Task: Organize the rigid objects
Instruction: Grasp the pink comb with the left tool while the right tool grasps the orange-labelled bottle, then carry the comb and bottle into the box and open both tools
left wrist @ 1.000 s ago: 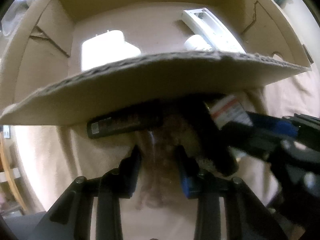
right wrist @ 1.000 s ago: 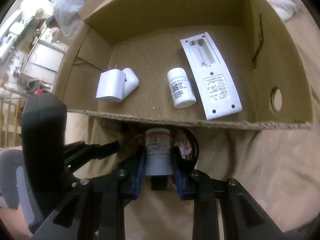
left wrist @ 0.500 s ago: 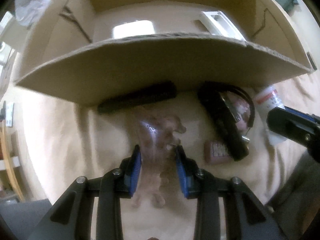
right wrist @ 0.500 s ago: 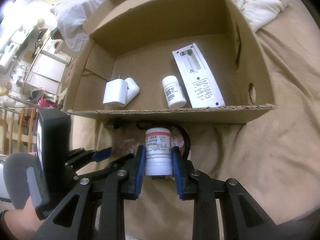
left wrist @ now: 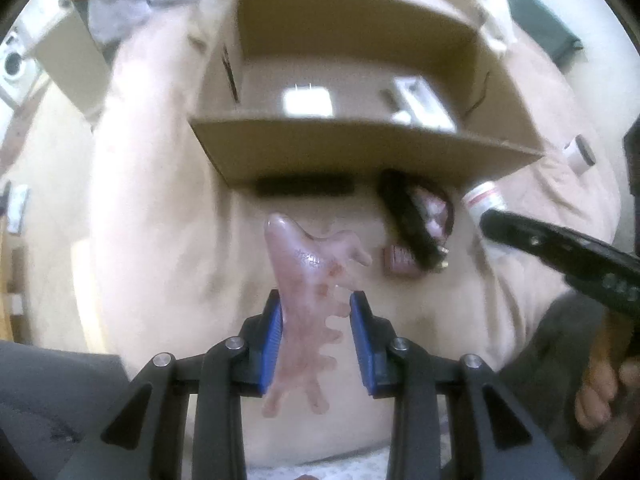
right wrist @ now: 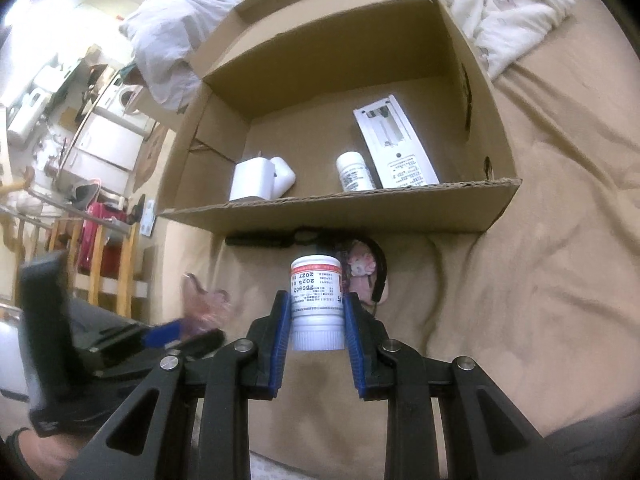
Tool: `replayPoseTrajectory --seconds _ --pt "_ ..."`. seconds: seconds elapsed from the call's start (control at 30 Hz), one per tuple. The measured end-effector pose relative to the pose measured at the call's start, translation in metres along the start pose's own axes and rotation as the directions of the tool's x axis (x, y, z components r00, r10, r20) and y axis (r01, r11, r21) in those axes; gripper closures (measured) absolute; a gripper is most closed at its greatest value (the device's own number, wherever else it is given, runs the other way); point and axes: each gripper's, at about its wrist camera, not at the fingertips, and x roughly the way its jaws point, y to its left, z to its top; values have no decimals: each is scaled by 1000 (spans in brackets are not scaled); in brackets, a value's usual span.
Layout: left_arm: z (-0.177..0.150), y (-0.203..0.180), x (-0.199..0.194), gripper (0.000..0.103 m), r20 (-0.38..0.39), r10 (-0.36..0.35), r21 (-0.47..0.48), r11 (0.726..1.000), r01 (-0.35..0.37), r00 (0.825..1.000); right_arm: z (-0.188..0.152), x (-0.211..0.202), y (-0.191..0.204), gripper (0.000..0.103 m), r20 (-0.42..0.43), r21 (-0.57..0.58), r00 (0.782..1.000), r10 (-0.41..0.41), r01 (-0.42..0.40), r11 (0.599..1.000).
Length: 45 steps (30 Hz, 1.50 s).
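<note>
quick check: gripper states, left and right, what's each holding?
Left gripper: shut on the pink translucent hair claw clip.
Right gripper: shut on the white pill bottle, held in front of the cardboard box.

On the white pill bottle (right wrist: 317,300), the upside-down figures "250902" and "2025" are printed beneath a red band. The labels on the remote (right wrist: 394,148) and small bottle (right wrist: 354,172) cannot be read.
</note>
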Motion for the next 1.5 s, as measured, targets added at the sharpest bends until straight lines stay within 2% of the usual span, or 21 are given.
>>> replayPoseTrajectory --seconds 0.13,0.17,0.33,0.53,0.77,1.03,1.17,1.27,1.4,1.5 --pt "-3 7 -32 73 67 -22 -9 1000 22 998 -1 -8 11 75 24 -40 1000 -4 5 999" --pt "15 6 -39 73 77 -27 -12 1000 27 997 -1 -10 13 75 33 -43 999 2 -1 999" --pt "38 2 -62 73 117 -61 -21 998 64 991 0 -24 15 75 57 -45 998 21 -19 999" --pt "75 -1 -74 73 190 -46 -12 999 49 981 17 -45 18 75 111 -52 993 37 -32 998" --pt "114 -6 -58 73 186 -20 -4 1000 21 982 59 -52 16 75 153 -61 988 11 -1 998" --pt "146 -19 -19 73 167 43 46 998 -52 985 102 -28 15 75 163 -79 987 -11 24 997" --pt "156 -22 -1 73 155 40 64 997 -50 987 105 -9 4 75 160 -55 987 2 7 998" --pt "159 -23 11 73 171 51 77 995 -65 984 106 6 -5 75 130 -42 991 -27 32 999" --pt "163 -20 27 73 145 42 50 998 -50 989 106 14 -6 75 115 -61 993 -29 36 997" --pt "165 -21 34 73 153 73 66 994 -84 986 109 23 -11 75 86 -47 996 -32 36 998"
